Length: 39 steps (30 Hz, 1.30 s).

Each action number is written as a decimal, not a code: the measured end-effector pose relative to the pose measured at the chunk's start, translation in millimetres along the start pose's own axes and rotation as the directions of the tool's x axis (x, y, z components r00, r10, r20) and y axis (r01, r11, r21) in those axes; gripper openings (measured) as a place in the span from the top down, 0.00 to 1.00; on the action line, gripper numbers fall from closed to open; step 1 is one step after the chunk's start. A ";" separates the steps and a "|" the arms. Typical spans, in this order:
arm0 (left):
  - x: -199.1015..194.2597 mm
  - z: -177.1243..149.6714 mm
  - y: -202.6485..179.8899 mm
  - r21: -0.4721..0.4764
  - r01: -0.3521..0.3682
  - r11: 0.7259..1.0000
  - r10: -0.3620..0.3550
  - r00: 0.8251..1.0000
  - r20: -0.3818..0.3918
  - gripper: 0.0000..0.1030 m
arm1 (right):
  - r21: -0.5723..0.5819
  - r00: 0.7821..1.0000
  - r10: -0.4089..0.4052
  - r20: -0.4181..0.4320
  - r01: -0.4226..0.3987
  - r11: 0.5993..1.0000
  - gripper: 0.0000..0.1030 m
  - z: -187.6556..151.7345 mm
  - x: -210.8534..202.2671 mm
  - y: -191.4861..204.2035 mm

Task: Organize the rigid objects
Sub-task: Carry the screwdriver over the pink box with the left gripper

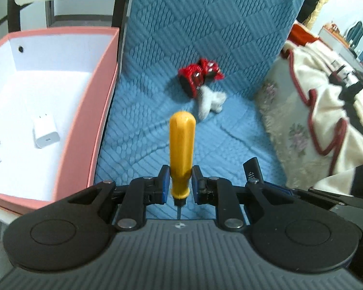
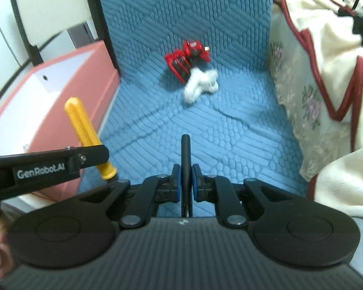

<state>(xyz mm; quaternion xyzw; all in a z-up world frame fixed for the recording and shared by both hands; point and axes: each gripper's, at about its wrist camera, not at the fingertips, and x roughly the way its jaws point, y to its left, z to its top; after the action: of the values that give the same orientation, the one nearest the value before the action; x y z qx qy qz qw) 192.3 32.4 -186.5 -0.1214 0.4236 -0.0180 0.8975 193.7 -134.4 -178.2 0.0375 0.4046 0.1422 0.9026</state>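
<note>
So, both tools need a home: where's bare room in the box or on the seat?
Pink box: free floor behind the white chargers. Blue seat: bare across the front; crowded at the back by the red toy and white plush.

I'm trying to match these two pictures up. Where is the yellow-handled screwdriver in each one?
Left wrist view: yellow-handled screwdriver at centre, upright between the left hand-held gripper pads.
Right wrist view: it is at the left edge, leaning, partly behind that black gripper.
Shared landmark: the red toy on the blue quilted cover.
</note>
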 end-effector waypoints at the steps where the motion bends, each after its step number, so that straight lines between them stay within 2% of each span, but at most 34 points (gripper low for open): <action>1: -6.8 0.4 -0.6 -0.003 0.003 1.000 -0.003 1.000 0.006 0.79 | -0.006 1.000 0.006 0.009 -0.006 1.000 0.88 1.7 -7.6 2.0; 11: -64.5 -4.2 -1.6 0.004 0.007 1.000 -0.007 1.000 0.027 0.78 | -0.039 0.998 0.037 0.043 -0.035 0.999 0.88 4.0 -61.9 15.3; 19: -97.3 -5.4 9.2 -0.002 0.008 1.000 -0.008 0.999 0.037 0.78 | -0.075 0.997 0.067 0.042 -0.064 0.995 0.88 4.3 -82.8 37.8; 26: -122.3 2.4 48.7 -0.058 -0.032 0.998 0.036 0.998 0.061 0.78 | -0.152 0.992 0.127 0.025 -0.122 0.981 0.88 15.4 -79.2 83.0; 37: -176.4 21.6 139.1 -0.149 -0.114 0.982 0.130 0.986 0.108 0.78 | -0.232 0.964 0.266 -0.022 -0.263 0.936 0.88 35.6 -72.5 167.0; 39: -181.9 25.9 157.7 -0.168 -0.121 0.978 0.141 0.984 0.112 0.78 | -0.236 0.962 0.271 -0.026 -0.270 0.933 0.88 42.1 -67.3 179.1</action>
<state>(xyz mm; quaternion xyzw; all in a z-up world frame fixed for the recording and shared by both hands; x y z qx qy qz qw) 84.5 215.1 -69.9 -0.1660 0.3746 0.0829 0.9085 141.7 19.6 -68.8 -0.0150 0.3726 0.3124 0.8737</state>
